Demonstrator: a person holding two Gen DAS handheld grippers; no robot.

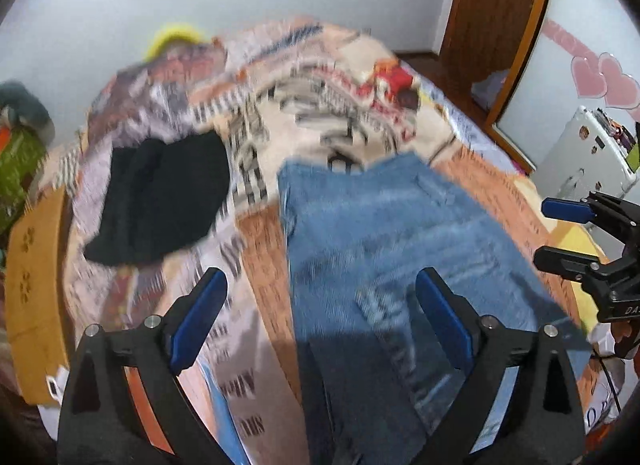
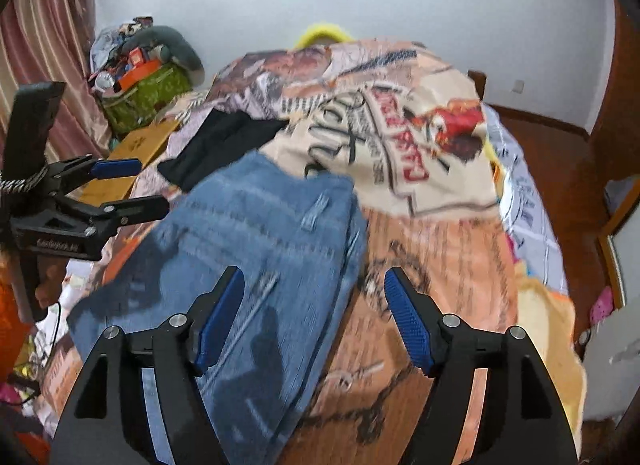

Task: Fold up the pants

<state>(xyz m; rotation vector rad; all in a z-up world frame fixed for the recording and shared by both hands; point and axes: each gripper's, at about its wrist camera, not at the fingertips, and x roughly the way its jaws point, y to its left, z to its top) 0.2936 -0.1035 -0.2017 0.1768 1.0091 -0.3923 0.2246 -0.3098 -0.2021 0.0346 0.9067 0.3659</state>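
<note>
Left gripper (image 1: 320, 293) jaws apart, jeans (image 1: 400, 233) beneath

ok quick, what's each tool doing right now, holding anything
left tool: open, holding nothing, above the jeans.
right tool: open, holding nothing, over the jeans' edge.

"DA" on right gripper (image 1: 560, 233)

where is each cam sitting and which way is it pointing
Left wrist: rides the left tool, looking forward over the jeans on the bed toward the wall; its own open fingers frame the bottom, and the right tool enters at right.
Right wrist: rides the right tool, same heading, jeans at its left; the left tool enters at left.
Shared: jeans, black garment, bed.
</note>
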